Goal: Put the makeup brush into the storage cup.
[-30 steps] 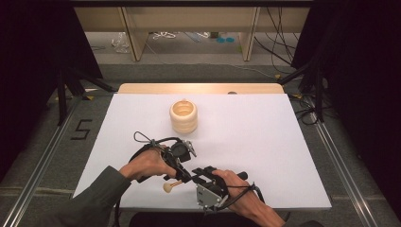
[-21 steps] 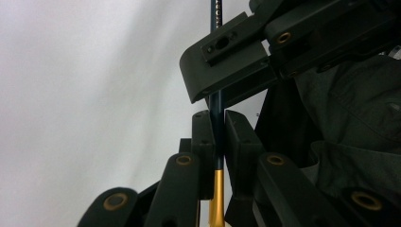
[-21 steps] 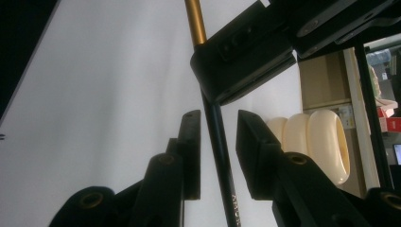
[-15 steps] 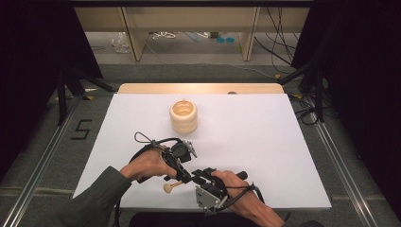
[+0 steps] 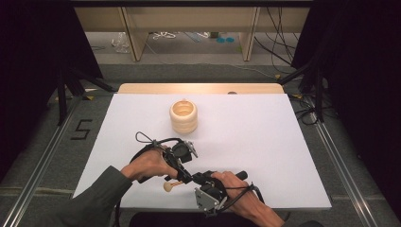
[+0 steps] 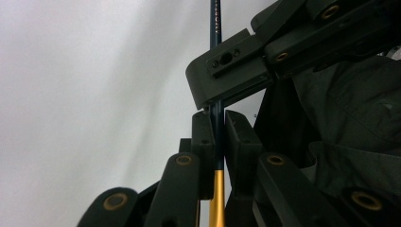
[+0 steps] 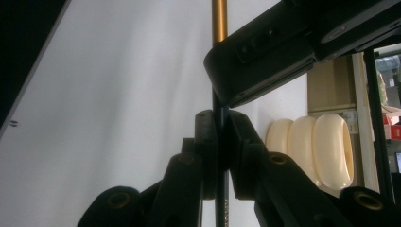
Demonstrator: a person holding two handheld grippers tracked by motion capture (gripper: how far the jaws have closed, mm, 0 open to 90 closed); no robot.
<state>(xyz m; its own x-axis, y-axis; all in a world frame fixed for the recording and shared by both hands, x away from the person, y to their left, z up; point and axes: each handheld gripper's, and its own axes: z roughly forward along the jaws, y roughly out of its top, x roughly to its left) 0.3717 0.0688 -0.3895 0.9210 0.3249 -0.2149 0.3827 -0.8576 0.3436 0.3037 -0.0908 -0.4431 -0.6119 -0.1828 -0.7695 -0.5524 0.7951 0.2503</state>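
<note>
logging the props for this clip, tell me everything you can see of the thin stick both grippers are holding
The stick is a thin straight rod, dark navy along one stretch with small gold lettering, and shiny gold along another. In the high view it ends in a pale round knob near the table's front edge. It looks rigid and lacquered. The left gripper and the right gripper both have their jaws closed on its dark section, close together, holding it low over the white table. Nothing else touches it.

Right hand-held gripper (image 5: 195, 179) slightly nearer.
</note>
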